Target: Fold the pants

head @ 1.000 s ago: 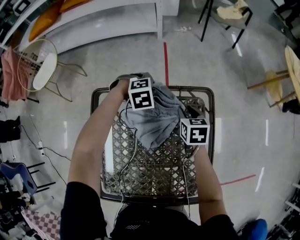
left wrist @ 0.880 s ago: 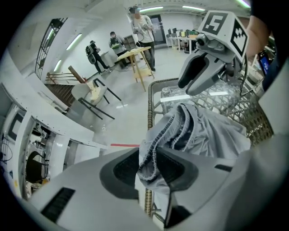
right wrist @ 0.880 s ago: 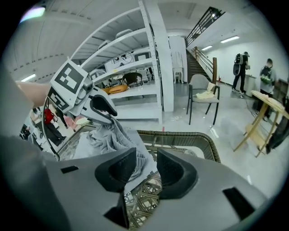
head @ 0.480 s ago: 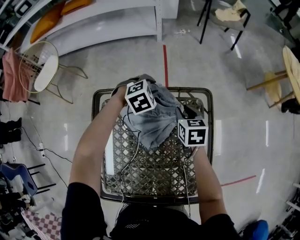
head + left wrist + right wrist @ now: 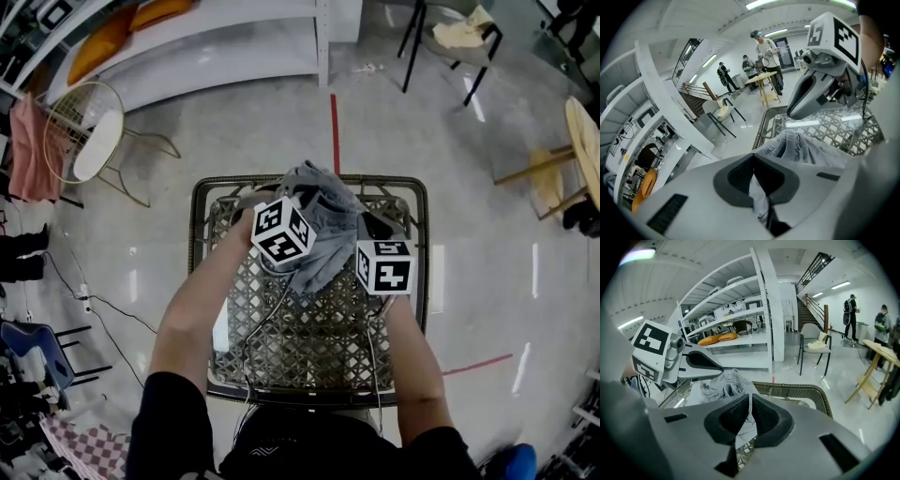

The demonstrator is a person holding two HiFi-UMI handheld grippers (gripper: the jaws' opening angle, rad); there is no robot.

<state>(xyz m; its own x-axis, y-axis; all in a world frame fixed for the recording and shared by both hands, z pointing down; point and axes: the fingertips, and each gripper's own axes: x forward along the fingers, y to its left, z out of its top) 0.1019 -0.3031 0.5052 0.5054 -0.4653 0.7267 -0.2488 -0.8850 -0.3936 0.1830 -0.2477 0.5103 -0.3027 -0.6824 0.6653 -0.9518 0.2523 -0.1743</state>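
Note:
Grey pants (image 5: 319, 216) lie bunched on the far half of a wicker lattice table (image 5: 309, 337), one end spilling over its far rim. My left gripper (image 5: 295, 208) sits at their left side; its jaws have just closed and pinch a fold of the grey pants (image 5: 757, 194). My right gripper (image 5: 370, 225) is at their right side, and its jaws have also just closed, gripping a strip of the grey pants (image 5: 746, 430). In the left gripper view the pants' gathered waistband (image 5: 801, 145) rises beyond the jaws, with the right gripper (image 5: 820, 89) above it.
The table's dark rim (image 5: 195, 206) frames the lattice top. Around it are a round wire chair (image 5: 84, 141), white shelving (image 5: 216, 47), a black chair (image 5: 450, 37) and a wooden stool (image 5: 553, 178). People stand in the distance (image 5: 764, 47).
Both grippers closed on the pants. The left gripper swung right and toward me, turning over the cloth, and the pants bunched up higher between the two grippers.

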